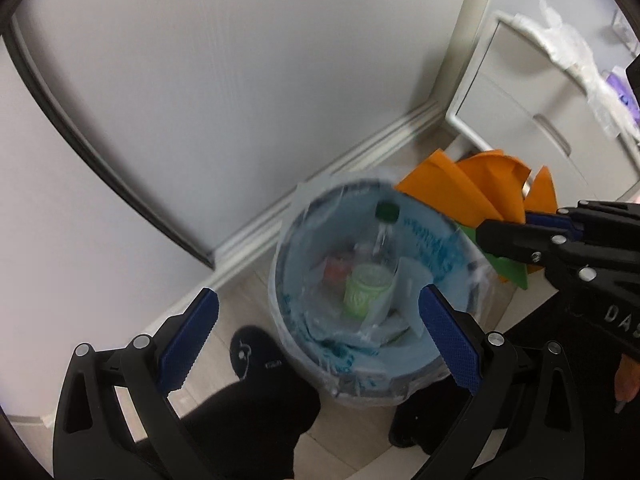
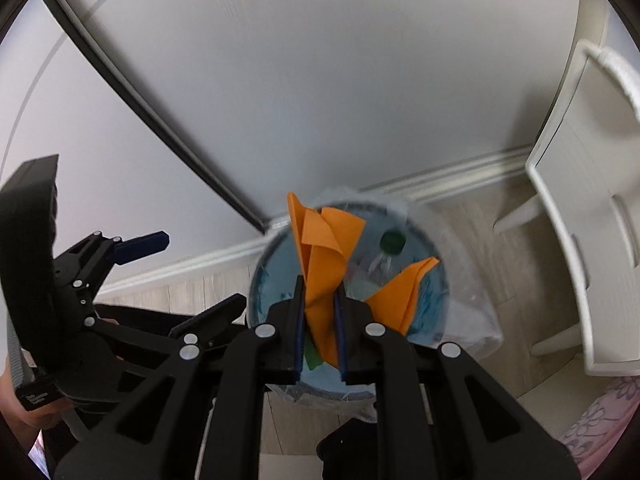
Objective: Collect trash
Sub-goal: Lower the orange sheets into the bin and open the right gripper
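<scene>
Jaws of the right gripper (image 2: pixel 319 320) are clamped on folded orange-and-green paper scrap (image 2: pixel 320 264) above the round blue plastic-lined bin (image 1: pixel 412 354); left gripper (image 1: pixel 316 336) is empty, spread wide. Step judged: disposal. Release over the opening is required next. Bin contents are blurred.

Ahead of me a plain pale wall (image 2: pixel 320 80) meets a white skirting board (image 1: pixel 320 160) above light wood-look flooring (image 2: pixel 480 216); a white cabinet (image 2: pixel 592 220) stands at my right.
</scene>
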### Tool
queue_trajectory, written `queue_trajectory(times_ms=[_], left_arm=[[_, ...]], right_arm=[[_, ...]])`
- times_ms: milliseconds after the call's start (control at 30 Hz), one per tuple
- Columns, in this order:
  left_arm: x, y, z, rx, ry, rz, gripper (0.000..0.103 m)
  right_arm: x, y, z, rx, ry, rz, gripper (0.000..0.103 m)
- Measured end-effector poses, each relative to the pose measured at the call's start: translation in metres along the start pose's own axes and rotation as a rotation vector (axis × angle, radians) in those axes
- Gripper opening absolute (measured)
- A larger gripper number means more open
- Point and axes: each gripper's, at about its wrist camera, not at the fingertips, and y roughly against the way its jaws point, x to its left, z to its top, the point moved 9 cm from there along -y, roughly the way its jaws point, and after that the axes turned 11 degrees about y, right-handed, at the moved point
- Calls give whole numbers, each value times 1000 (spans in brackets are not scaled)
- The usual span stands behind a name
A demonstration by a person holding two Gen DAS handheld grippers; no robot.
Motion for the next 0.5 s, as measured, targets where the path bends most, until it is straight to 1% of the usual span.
queue_trajectory(times_ms=[100,267,400,500], left_arm=[[0,-12,-1,15,3,1,97],[5,-35,-4,32,-23,39,97],[10,-55,-15,84,-35,48,97],[13,-69,-22,119,-36,40,97]], right_arm=[[-4,-23,-6,37,-13,11,14],[-15,-54,-11,90,-39,17,14],[-10,-71,-18,126,-51,26,14],[-8,-85,-20,149,-59,39,14]])
